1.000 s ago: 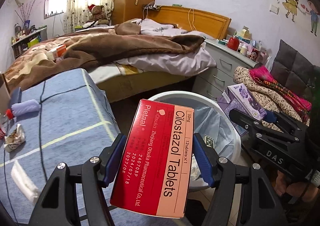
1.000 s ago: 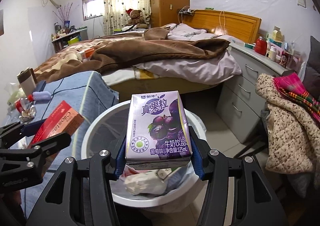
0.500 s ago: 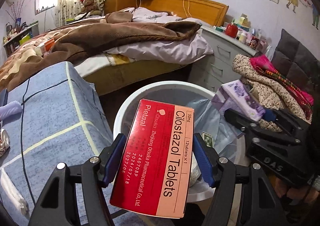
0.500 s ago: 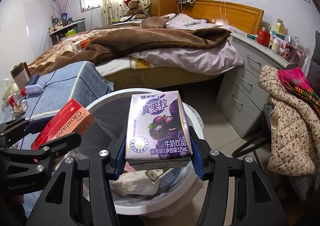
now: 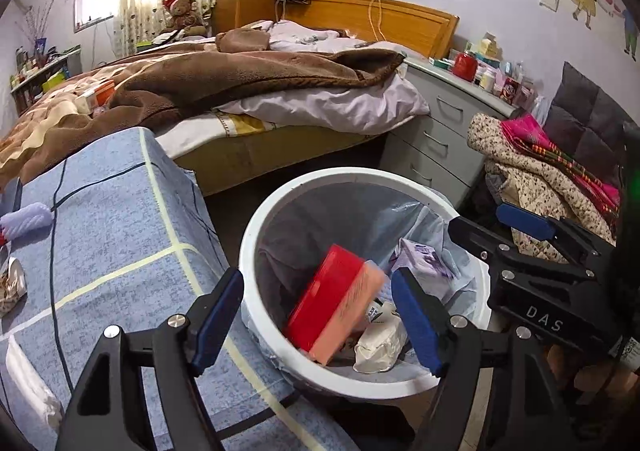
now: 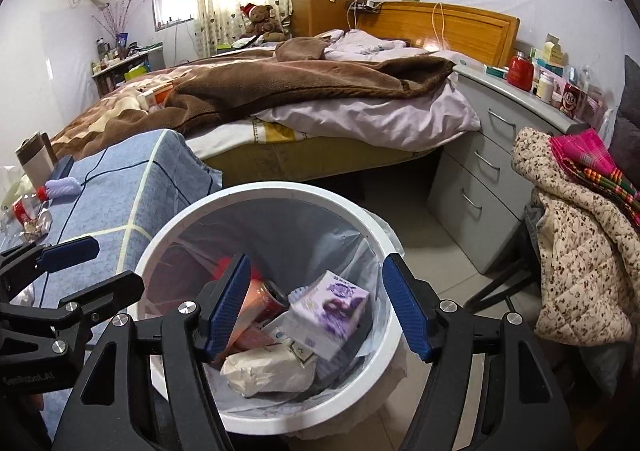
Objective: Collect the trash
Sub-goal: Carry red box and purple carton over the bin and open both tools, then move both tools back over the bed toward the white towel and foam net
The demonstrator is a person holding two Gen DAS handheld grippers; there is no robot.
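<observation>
Progress: two items are judged binned. Red tablet box (image 5: 336,303) is seen tilted inside the white trash bin (image 5: 256,235), blurred, so whether it has settled cannot be told. Purple drink carton (image 6: 330,311) lies in the bin on other rubbish, beside a crumpled white wrapper (image 6: 268,371).
Bin: lined w/ a clear bag, set on the floor just beside the blue-covered counter (image 5: 112,235), in front of the bed (image 5: 248,91).
Left to do: more litter is seen on the counter, approx. at its far-left edge: a crumpled foil wrapper (image 5: 12,287), a white tissue (image 5: 28,379), a red-labelled bottle (image 6: 22,209). A purple ribbed object (image 5: 28,213) also lies there; whether it is trash cannot be told. Task is judged partly done.
Left hand-held gripper (image 5: 320,315): jaws have just been opening and are spread wide, nothing pressed betw. the blue pads (image 5: 218,307); the tablet box is seen beyond them, released, not touched.
Right hand-held gripper (image 6: 316,309): jaws have just been opening too, spread wide and empty; the carton is seen past the pads, down in the bin, let go.
Pose: both are held over the bin mouth, angled down.
Next (judged): both are free to be taken to the counter for remaining litter.
</observation>
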